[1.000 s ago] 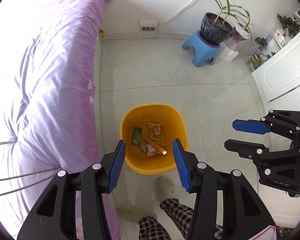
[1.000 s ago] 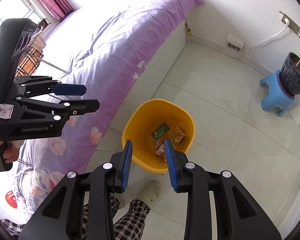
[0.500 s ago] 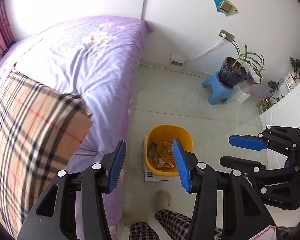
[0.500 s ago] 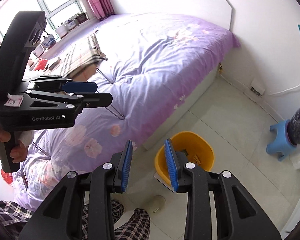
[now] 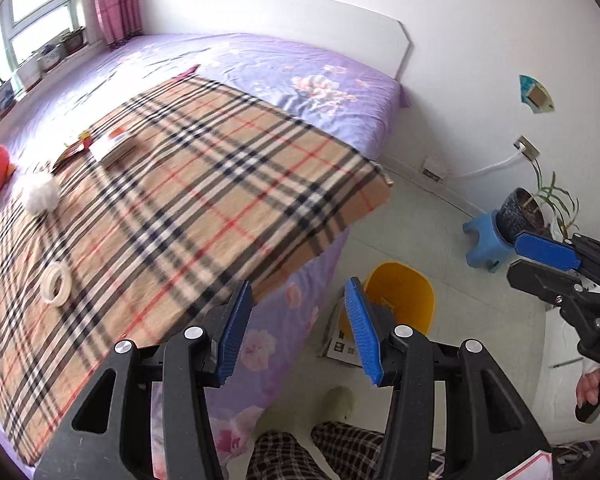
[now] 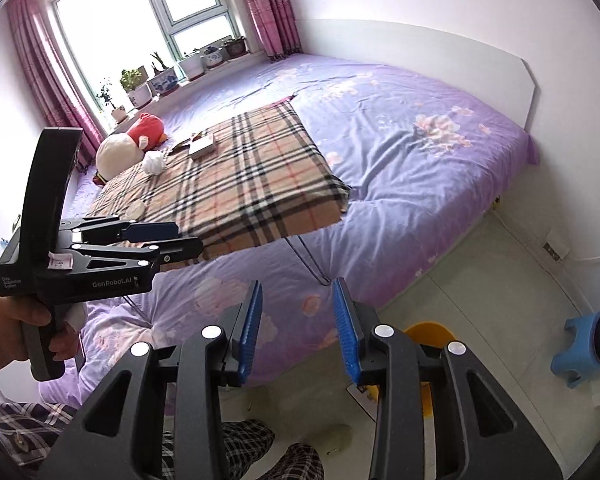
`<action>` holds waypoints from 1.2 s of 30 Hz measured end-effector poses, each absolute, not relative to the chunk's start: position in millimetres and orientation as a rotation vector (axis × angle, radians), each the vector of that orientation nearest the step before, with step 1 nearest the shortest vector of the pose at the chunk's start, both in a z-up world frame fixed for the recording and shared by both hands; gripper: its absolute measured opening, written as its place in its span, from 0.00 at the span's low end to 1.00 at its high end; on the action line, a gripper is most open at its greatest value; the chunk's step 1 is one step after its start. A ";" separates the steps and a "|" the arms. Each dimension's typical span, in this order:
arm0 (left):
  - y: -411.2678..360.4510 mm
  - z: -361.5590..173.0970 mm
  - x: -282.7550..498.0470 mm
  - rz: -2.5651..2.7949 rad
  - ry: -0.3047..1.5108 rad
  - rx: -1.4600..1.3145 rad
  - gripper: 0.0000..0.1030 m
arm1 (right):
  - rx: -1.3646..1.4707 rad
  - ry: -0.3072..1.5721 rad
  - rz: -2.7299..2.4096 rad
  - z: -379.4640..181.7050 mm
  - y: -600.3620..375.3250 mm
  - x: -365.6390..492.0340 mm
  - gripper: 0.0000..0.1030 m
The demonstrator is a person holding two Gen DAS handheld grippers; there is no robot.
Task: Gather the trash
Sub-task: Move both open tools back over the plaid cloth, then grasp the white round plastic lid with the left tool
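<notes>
Fingers point(image 5: 236, 332) apart, bin point(image 5: 400, 296) below.

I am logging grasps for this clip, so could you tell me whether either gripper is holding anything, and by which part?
Nothing is held: the left gripper and the right gripper are both open, with empty gaps.

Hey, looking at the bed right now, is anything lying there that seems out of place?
Yes. On the plaid cloth lie a crumpled white wad, a tape roll and some flat packets near its far edge, loose clutter on a bed. Both grippers, left and right, are open and empty.
</notes>
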State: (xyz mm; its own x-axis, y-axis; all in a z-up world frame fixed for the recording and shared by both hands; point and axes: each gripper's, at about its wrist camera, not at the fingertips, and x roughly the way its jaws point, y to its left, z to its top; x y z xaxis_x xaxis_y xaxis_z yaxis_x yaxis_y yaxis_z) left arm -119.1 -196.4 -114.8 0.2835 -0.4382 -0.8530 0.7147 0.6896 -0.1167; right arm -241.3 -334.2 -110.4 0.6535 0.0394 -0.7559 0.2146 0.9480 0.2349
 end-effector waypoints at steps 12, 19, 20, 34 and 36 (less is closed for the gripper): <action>-79.9 -115.2 -75.1 -0.449 1.019 0.129 0.50 | 0.236 0.834 0.083 -95.7 -287.7 -171.1 0.38; -51.2 -129.3 -41.2 -0.360 1.024 0.096 0.72 | 0.234 0.825 0.094 -93.9 -267.5 -130.6 0.52; -50.6 -133.5 -34.4 -0.357 1.030 0.098 0.72 | 0.238 0.826 0.094 -94.0 -265.2 -126.5 0.52; -53.0 -157.2 14.5 -0.384 1.013 0.177 0.38 | 0.227 0.878 0.082 -102.8 -243.6 -62.8 0.53; -47.6 -157.4 21.0 -0.380 1.016 0.166 0.38 | 0.224 0.888 0.090 -106.5 -238.7 -52.2 0.53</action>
State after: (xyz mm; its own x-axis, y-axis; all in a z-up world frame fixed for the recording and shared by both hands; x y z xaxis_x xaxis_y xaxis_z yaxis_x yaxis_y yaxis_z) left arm 21.0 -47.6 -157.4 0.4687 -0.2323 -0.8522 0.3842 0.9224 -0.0401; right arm -52.2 -238.7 -106.5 0.6292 0.1708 -0.7583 0.0145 0.9728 0.2311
